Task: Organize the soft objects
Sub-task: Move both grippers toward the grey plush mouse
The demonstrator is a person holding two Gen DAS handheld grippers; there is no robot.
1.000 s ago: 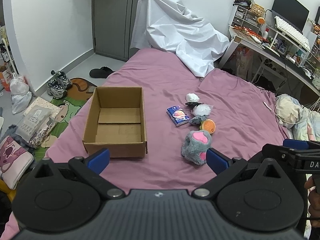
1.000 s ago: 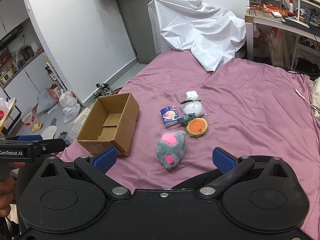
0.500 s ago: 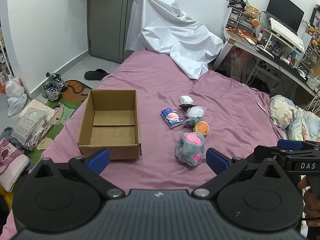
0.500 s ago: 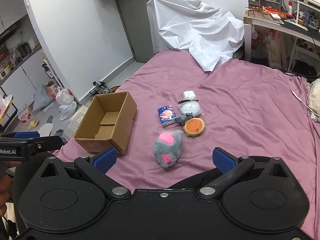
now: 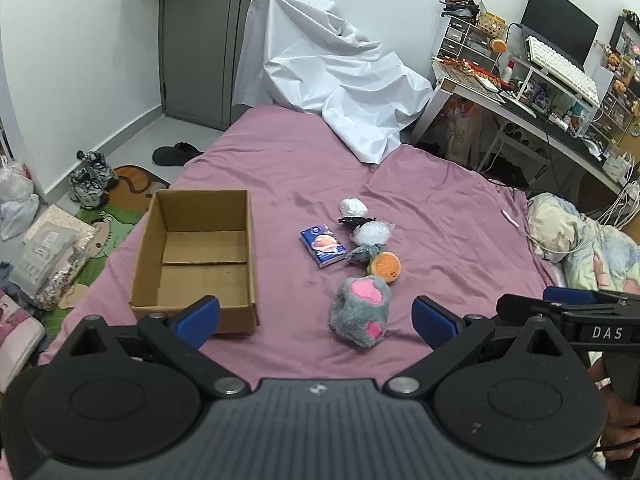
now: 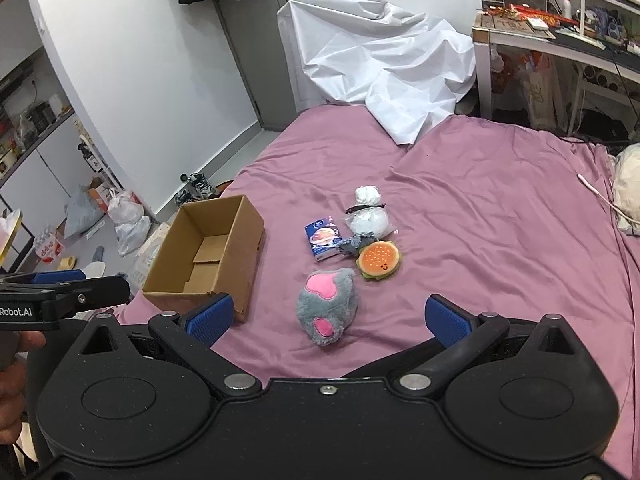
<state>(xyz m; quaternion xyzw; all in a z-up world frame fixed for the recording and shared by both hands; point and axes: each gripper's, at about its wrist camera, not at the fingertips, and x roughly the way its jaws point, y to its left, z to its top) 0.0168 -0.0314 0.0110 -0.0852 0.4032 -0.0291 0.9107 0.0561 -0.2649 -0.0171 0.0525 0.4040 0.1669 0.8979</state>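
Left-wrist view shows the left gripper spread wide and holding nothing; the right gripper is the same. Over the last second both have drifted a little closer to the bed, so the paw plush now sits nearly between the right fingers. Nothing has been touched: box is bare inside, and the burger, tissue pack and white bundle lie clustered beside it. Packing hasn't begun; I'd guess the paw goes first.

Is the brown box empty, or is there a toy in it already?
Empty. The cardboard box stands open on the bed, showing only its bare floor flaps; the paw plush lies outside beside it.
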